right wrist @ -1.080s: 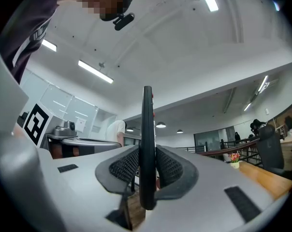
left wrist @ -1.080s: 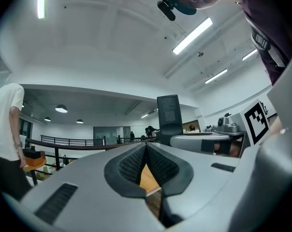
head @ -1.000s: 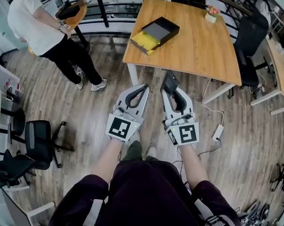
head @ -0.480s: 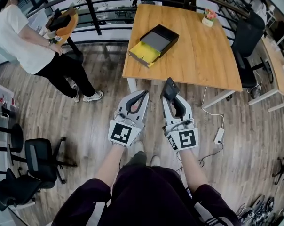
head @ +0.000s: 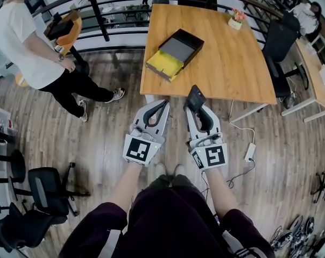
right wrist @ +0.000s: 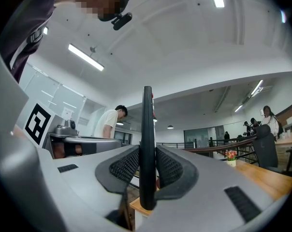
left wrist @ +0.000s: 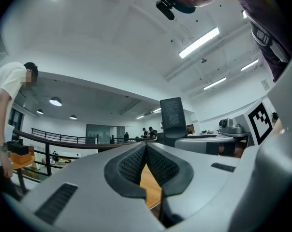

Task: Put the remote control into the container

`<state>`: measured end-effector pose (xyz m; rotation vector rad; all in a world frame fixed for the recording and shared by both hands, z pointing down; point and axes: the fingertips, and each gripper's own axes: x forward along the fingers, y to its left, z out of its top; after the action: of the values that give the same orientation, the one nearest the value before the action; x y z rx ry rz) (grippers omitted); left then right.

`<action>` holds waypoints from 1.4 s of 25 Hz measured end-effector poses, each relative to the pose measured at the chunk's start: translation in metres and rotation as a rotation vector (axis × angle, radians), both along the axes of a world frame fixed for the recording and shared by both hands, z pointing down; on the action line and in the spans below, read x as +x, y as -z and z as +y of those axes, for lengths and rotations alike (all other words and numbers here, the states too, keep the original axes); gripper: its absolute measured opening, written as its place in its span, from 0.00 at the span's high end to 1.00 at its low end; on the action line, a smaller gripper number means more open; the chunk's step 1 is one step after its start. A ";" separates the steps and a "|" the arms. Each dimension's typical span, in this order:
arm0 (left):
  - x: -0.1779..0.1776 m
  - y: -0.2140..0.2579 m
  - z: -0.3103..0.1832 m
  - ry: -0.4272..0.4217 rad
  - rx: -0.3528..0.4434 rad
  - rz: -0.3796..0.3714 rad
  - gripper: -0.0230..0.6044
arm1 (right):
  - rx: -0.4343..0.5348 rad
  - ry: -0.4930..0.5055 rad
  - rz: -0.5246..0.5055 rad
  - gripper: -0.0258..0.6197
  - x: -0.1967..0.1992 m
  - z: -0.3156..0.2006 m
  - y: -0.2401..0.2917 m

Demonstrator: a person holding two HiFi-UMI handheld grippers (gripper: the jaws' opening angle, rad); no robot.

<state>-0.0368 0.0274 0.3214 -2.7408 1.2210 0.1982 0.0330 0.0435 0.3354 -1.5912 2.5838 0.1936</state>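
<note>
Remote control [right wrist: 147, 115], pinched in right claw [right wrist: 147, 153] (edge-on)

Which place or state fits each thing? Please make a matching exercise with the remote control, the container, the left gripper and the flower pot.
1 remote control
2 container
3 left gripper
4 flower pot

a shut, empty
b far corner of the table
c held by the right gripper
d mid-table, yellow part showing

Pairs: 1-c, 2-d, 3-a, 4-b

One remote [head: 195, 97], one container [head: 176, 51] (yellow inside).
</note>
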 end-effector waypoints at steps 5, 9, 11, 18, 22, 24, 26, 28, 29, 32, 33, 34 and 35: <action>0.003 -0.010 -0.019 -0.006 -0.019 -0.002 0.95 | -0.006 -0.010 0.000 0.79 0.005 -0.020 -0.005; 0.014 -0.016 -0.041 0.002 -0.022 -0.004 0.94 | -0.008 -0.005 -0.005 0.79 0.017 -0.041 -0.011; 0.019 -0.018 -0.054 0.009 -0.025 -0.007 0.95 | -0.012 0.001 -0.007 0.79 0.022 -0.055 -0.013; 0.038 -0.021 -0.108 0.050 -0.031 -0.023 0.94 | -0.026 0.038 -0.022 0.79 0.042 -0.111 -0.020; 0.048 -0.022 -0.137 0.073 -0.031 -0.032 0.95 | -0.024 0.062 -0.034 0.79 0.052 -0.142 -0.021; 0.055 -0.022 -0.149 0.080 -0.029 -0.040 0.95 | -0.023 0.075 -0.035 0.79 0.057 -0.155 -0.020; 0.061 -0.021 -0.159 0.088 -0.028 -0.048 0.94 | -0.024 0.090 -0.040 0.79 0.061 -0.166 -0.020; 0.064 -0.021 -0.166 0.101 -0.029 -0.057 0.94 | -0.026 0.109 -0.043 0.79 0.063 -0.175 -0.019; 0.064 -0.022 -0.171 0.109 -0.032 -0.061 0.94 | -0.025 0.118 -0.044 0.79 0.063 -0.180 -0.018; 0.064 -0.023 -0.185 0.124 -0.037 -0.080 0.94 | -0.029 0.136 -0.050 0.79 0.061 -0.197 -0.018; 0.063 -0.025 -0.190 0.126 -0.043 -0.092 0.94 | -0.031 0.141 -0.054 0.79 0.058 -0.202 -0.019; 0.061 -0.026 -0.194 0.129 -0.048 -0.100 0.95 | -0.033 0.145 -0.056 0.79 0.055 -0.207 -0.019; 0.057 -0.027 -0.198 0.131 -0.047 -0.100 0.95 | -0.036 0.149 -0.057 0.79 0.050 -0.211 -0.020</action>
<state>0.0206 -0.1706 0.3484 -2.6611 1.3875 0.0188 0.0829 -0.1678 0.3559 -1.3852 2.6619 0.0894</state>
